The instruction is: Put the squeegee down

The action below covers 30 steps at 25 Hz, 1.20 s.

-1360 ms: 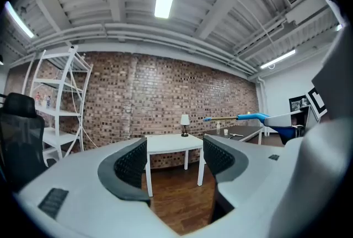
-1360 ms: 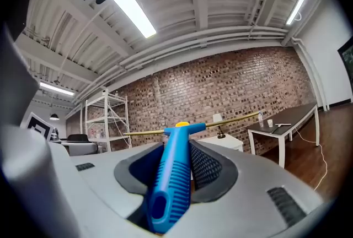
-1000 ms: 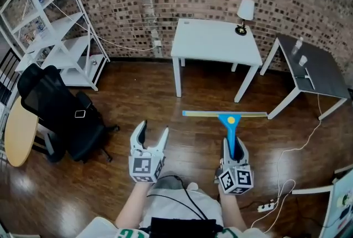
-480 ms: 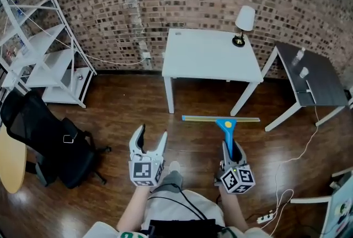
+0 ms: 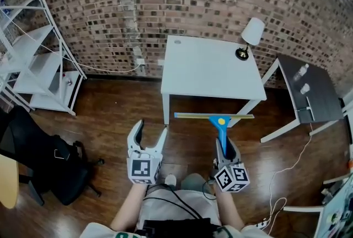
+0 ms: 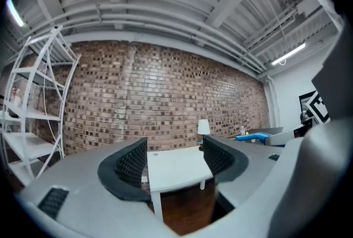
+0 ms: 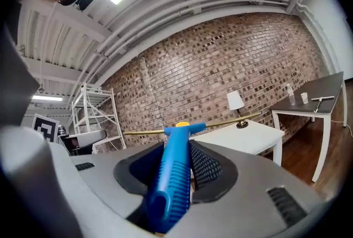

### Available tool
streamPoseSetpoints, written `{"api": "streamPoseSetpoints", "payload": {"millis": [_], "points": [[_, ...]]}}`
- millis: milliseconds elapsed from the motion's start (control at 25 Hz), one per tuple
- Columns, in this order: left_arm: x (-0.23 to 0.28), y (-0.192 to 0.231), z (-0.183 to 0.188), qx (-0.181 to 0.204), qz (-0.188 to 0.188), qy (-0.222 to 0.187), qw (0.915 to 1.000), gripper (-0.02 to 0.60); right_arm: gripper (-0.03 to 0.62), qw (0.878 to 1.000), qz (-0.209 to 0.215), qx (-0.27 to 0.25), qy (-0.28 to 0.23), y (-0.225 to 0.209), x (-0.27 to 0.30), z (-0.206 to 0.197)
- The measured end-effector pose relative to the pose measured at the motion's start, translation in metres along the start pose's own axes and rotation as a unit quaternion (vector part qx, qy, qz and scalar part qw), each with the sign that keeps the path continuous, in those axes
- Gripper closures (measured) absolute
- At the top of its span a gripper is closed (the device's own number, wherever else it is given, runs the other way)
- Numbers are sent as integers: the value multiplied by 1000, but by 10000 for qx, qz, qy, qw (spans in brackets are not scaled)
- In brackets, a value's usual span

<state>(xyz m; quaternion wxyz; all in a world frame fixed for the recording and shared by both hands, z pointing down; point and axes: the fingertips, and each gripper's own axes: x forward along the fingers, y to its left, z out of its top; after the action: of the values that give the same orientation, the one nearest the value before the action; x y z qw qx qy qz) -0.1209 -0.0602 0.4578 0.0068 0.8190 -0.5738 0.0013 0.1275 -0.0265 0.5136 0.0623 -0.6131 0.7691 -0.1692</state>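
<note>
My right gripper [image 5: 225,149] [image 7: 175,168] is shut on the blue handle of a squeegee [image 5: 220,124] [image 7: 174,171], whose long yellow blade [image 5: 214,115] [image 7: 220,123] lies crosswise just in front of the near edge of a white table [image 5: 212,74] [image 7: 251,135]. The squeegee is held level, in the air, pointing at the table. My left gripper [image 5: 148,135] [image 6: 175,160] is open with nothing between its fingers, level and beside the right one, facing the white table [image 6: 176,168] too.
A small lamp [image 5: 249,36] stands at the white table's back right corner. A dark desk [image 5: 309,91] with small bottles is to the right, a white shelf rack [image 5: 33,60] and a black office chair [image 5: 44,162] to the left. Brick wall behind; cables on the wood floor.
Both grippers have come forward toward the white table with the person walking; the squeegee blade now reaches the table's near edge. The chair and shelves have slid off to the left.
</note>
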Motion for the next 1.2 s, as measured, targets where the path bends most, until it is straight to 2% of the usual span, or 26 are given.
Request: {"api": "streamPoseSetpoints", "payload": {"millis": [160, 280, 400, 760, 1000, 1120, 1200], "points": [[33, 17, -17, -29, 62, 210, 9998, 264, 430, 9999, -65, 75, -31, -11, 36, 5], [58, 34, -39, 177, 206, 355, 9990, 264, 430, 9998, -125, 123, -78, -28, 67, 11], [95, 43, -44, 281, 206, 338, 9988, 264, 430, 9997, -140, 179, -128, -46, 108, 15], [260, 48, -40, 369, 224, 328, 9985, 264, 430, 9999, -103, 119, -28, -119, 257, 54], [381, 41, -26, 363, 252, 304, 9986, 264, 430, 9999, 142, -65, 59, -159, 358, 96], [426, 36, -16, 337, 320, 179, 9988, 264, 430, 9995, 216, -145, 200, -184, 394, 98], [450, 36, -19, 445, 330, 229, 9982, 264, 430, 9991, 91, -125, 395, -205, 415, 89]]}}
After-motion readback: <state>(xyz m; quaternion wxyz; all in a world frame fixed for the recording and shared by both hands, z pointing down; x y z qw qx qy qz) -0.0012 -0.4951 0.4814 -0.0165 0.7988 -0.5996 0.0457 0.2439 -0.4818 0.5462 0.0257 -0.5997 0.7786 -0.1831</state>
